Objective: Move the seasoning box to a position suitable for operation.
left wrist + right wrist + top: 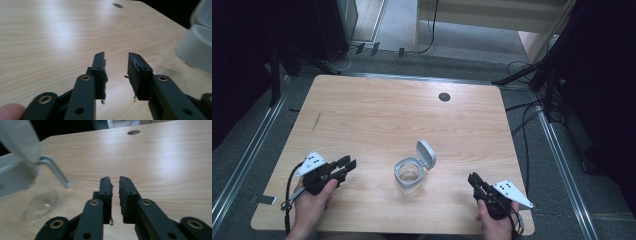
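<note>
Sitting in the middle of the room is a big wooden table with light wood and round corners. It has a small dark round hole near its far edge. Grey floor goes all around it, with black cables on the right side.

Next in size is a clear glass jar. It stands upright on the near half of the table, about midway between the two grippers and well apart from both. Its grey lid is flipped up and leans back on a hinge, so the jar is open. In the right gripper view the jar is blurry at the left, with a thin wire handle sticking out.

The person's left hand holds the left gripper near the front left corner. Its jaws are spread apart with a clear gap and nothing is between them. They point toward the jar.

The person's right hand holds the right gripper near the front right corner. Its jaws are almost together, with only a thin gap, and they hold nothing.
</note>
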Motion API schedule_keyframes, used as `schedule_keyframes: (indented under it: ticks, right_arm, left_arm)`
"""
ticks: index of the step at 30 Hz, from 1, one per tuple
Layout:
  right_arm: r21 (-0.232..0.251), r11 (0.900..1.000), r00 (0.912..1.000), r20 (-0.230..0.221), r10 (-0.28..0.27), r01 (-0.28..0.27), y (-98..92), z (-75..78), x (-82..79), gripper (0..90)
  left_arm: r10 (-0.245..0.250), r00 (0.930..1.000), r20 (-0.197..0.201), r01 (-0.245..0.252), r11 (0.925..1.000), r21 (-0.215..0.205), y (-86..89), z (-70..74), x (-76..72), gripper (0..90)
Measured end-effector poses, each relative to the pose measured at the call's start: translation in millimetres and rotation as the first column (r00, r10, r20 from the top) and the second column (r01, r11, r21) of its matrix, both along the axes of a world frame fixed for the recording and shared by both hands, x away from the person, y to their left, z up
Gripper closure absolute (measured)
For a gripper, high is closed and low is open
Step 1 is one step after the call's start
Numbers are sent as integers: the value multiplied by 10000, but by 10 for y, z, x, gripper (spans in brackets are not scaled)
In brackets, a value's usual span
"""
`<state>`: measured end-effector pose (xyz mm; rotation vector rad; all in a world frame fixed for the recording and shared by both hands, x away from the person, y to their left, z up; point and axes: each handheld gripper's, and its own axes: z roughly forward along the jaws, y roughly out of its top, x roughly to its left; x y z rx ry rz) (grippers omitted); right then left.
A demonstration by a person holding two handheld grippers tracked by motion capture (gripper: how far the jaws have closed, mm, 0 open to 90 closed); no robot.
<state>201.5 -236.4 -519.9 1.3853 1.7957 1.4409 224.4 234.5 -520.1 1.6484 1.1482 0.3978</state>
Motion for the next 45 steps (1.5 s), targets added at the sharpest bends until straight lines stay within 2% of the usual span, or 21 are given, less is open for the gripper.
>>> schedule_keyframes:
  ticks: [1, 2, 5, 6, 7, 8, 9, 10, 13, 16, 19, 22, 25, 29, 34, 38, 39, 42, 45]
  right_arm:
    - [53, 9999, 9999, 5, 121, -121, 44, 5, -7, 862]
    - [53, 9999, 9999, 5, 121, -121, 44, 5, -7, 862]
    - [218, 9963, 9965, -41, 838, -837, 296, 22, -45, 900]
    - [218, 9963, 9965, -41, 838, -837, 296, 22, -45, 900]
    - [202, 9927, 9929, -58, 1191, -1190, 416, 30, -66, 900]
    - [192, 9909, 9910, -50, 1334, -1333, 460, 32, -73, 900]
    - [207, 9887, 9889, -65, 1487, -1485, 517, 36, -84, 900]
    - [267, 9855, 9857, -90, 1681, -1678, 585, 39, -97, 900]
    - [262, 9796, 9798, -104, 1996, -1993, 721, 41, -118, 900]
    - [314, 9758, 9761, -133, 2169, -2164, 806, 44, -129, 900]
    - [383, 9690, 9694, -149, 2449, -2442, 957, 42, -145, 900]
    - [395, 9674, 9679, -158, 2510, -2502, 1038, 41, -150, 900]
    - [384, 9693, 9697, -187, 2437, -2429, 1077, 40, -137, 900]
    - [-21, 9736, 9734, -176, 2283, -2284, 1120, 29, -86, 900]
    - [-29, 9783, 9779, -307, 2070, -2071, 1104, 18, -4, 900]
    - [-157, 9791, 9790, -259, 2024, -2028, 1094, 2, 63, 900]
    - [-193, 9776, 9777, -193, 2091, -2095, 1074, -4, 122, 900]
    - [120, 9748, 9746, -198, 2229, -2227, 1041, -15, 197, 900]
    - [147, 9756, 9754, -208, 2193, -2190, 1031, -14, 292, 900]
  left_arm:
    - [0, 10000, 0, 0, 10000, 0, 0, 0, 0, 706]
    - [-290, 9995, -134, 287, 9995, -161, -77, 8, 22, 706]
    - [-876, 9957, -306, 870, 9960, -200, -293, 41, 91, 801]
    - [-876, 9957, -306, 870, 9960, -200, -293, 41, 91, 814]
    - [-1181, 9924, -347, 1172, 9928, -262, -404, 68, 117, 831]
    - [-1132, 9930, -323, 1130, 9936, -69, -460, 86, 117, 834]
    - [-809, 9964, -244, 815, 9963, 254, -534, 111, 109, 825]
    - [-829, 9963, -210, 837, 9958, 377, -590, 127, 112, 803]
    - [-1550, 9867, -487, 1568, 9870, 348, -717, 147, 149, 813]
    - [-1613, 9860, -431, 1622, 9866, 173, -784, 151, 159, 876]
    - [-1942, 9799, -462, 1954, 9805, 221, -905, 146, 187, 900]
    - [-2083, 9770, -454, 2102, 9768, 421, -956, 138, 175, 900]
    - [-2113, 9766, -403, 2131, 9759, 466, -962, 137, 162, 900]
    - [-2140, 9763, -329, 2156, 9749, 552, -954, 154, 128, 900]
    - [-2285, 9731, -293, 2299, 9714, 588, -965, 157, 75, 900]
    - [-2397, 9705, -251, 2408, 9687, 611, -989, 172, 28, 900]
    - [-2426, 9699, -210, 2434, 9682, 580, -997, 183, 16, 900]
    - [-2500, 9680, -227, 2508, 9668, 488, -1006, 180, 17, 900]
    - [-2490, 9683, -196, 2496, 9672, 473, -1027, 176, 16, 900]
